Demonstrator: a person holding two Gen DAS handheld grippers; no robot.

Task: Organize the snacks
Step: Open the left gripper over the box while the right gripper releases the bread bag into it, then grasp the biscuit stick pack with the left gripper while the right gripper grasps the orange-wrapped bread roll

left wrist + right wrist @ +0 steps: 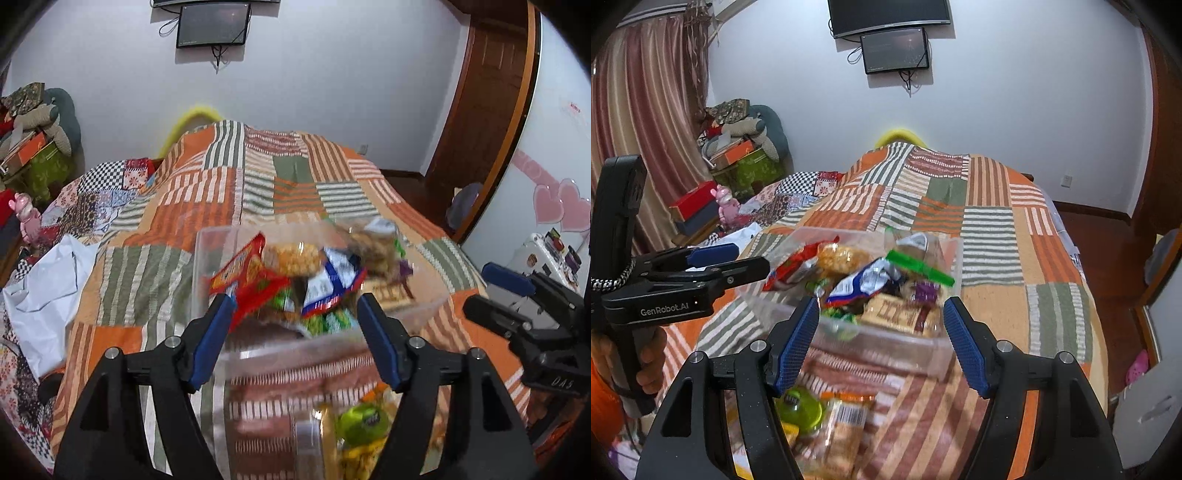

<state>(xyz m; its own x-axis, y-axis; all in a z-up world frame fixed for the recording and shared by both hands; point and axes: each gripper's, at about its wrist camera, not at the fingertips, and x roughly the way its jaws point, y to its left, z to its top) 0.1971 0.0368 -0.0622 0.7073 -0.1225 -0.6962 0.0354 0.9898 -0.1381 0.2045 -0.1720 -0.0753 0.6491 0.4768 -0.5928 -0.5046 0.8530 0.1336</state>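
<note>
Left wrist view: left gripper point(295, 317) open and empty over the bed point(155, 266), facing the clear bin point(417, 314) of snacks mid-bed. Right wrist view: right gripper point(881, 325) open, empty; loose green-lidded jar point(801, 410) near the bed's front edge likely needs picking next

Two grippers point(295, 321) point(881, 325). One clear bin point(905, 347) mid-frame on one quilt point(258, 184), heaped with snack packets too jumbled and blurred to count. One green cup point(799, 408) and one orange packet point(846, 421) at the bottom. Two screens point(895, 50) point(890, 14) top centre. One pink toy point(726, 203) at left.
</note>
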